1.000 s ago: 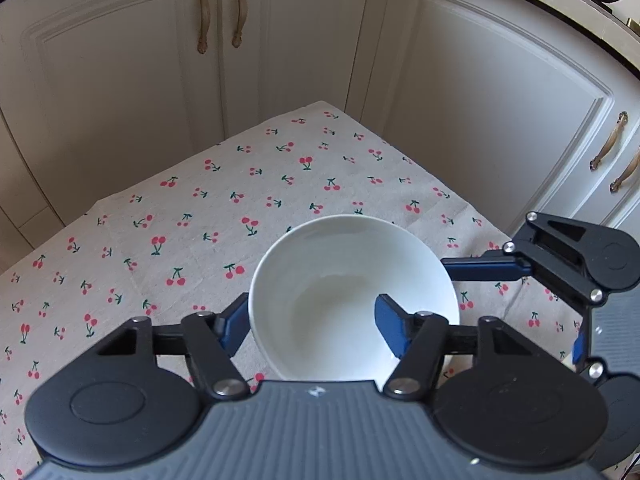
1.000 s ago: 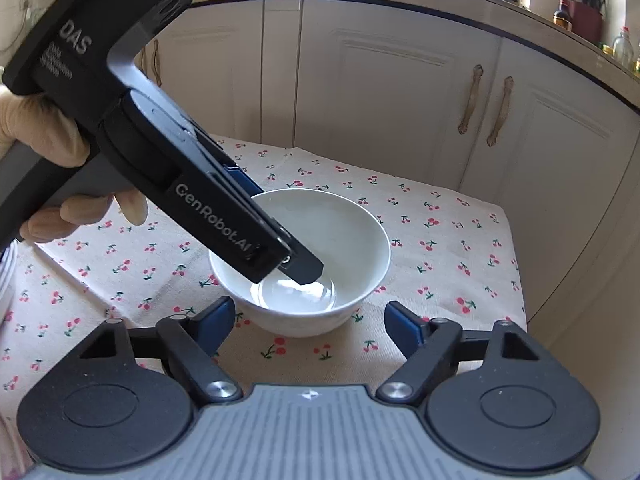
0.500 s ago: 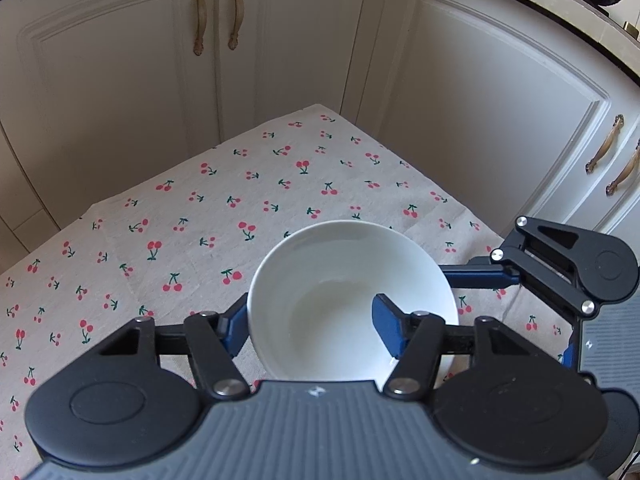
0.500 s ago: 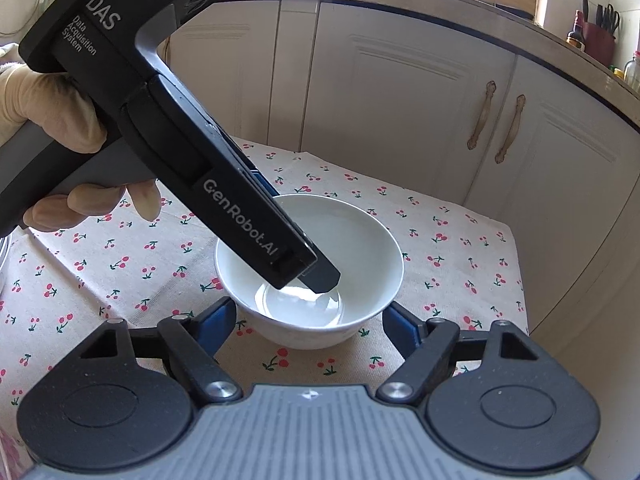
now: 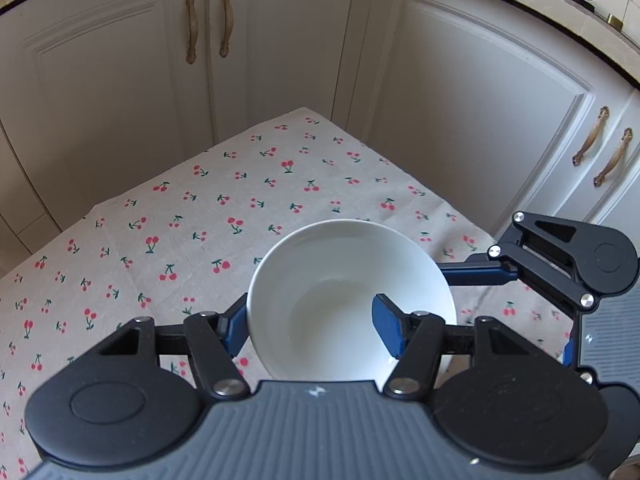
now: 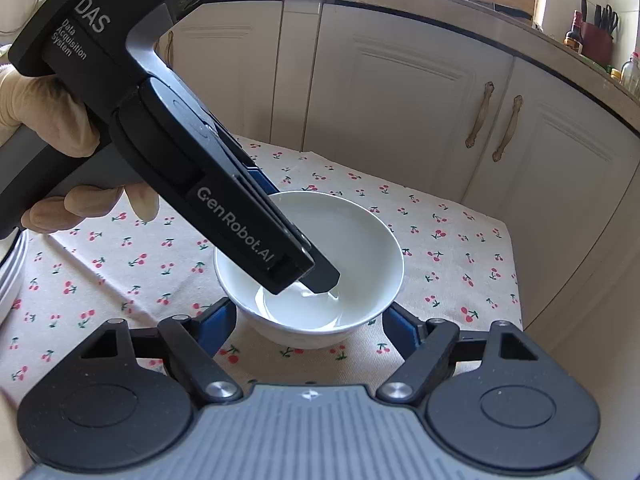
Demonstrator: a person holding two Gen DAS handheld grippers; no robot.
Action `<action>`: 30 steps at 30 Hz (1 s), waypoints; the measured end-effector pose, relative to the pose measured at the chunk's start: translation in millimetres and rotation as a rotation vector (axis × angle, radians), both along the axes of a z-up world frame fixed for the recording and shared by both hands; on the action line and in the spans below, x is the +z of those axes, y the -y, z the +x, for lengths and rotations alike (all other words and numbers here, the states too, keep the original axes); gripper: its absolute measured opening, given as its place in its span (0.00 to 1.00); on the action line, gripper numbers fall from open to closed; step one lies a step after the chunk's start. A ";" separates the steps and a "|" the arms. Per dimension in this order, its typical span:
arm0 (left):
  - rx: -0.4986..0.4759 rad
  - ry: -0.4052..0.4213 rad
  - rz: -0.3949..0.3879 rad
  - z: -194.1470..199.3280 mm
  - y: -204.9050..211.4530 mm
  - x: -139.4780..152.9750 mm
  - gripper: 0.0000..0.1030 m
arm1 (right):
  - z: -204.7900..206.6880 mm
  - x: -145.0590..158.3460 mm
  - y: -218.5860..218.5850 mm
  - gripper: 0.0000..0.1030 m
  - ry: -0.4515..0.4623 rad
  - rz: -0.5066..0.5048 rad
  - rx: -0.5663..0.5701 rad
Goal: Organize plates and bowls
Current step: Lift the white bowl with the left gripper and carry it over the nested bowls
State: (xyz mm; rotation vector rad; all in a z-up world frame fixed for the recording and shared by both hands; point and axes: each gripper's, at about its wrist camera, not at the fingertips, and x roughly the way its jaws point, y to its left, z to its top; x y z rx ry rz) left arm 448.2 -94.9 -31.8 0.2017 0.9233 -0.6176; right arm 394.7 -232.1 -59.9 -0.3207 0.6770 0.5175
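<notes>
One hand-held gripper point(image 5: 312, 326) clamps the white bowl's point(image 5: 344, 276) wall.

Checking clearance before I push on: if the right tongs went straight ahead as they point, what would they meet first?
Most likely the round white ceramic bowl, standing right ahead between the open right tongs. The left tongs already grip its rim. Depth is hard to judge.

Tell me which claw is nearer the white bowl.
Left. The left claw is clamped on the white bowl wall, one finger inside. The right claw stands open just short of it, not touching.
</notes>
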 end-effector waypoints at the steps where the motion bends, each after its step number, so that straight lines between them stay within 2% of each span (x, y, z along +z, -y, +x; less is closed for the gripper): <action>1: -0.002 0.001 0.000 -3.4 0.3 2.6 0.60 | -3.1 1.8 0.0 0.81 0.000 -0.003 0.001; 12: 0.002 0.013 -0.003 -53.8 -2.7 26.1 0.60 | -45.3 28.2 1.5 0.81 -0.023 0.025 -0.004; 30: 0.006 0.043 -0.010 -141.8 -19.6 54.5 0.60 | -132.1 62.9 -13.0 0.81 0.020 0.010 0.020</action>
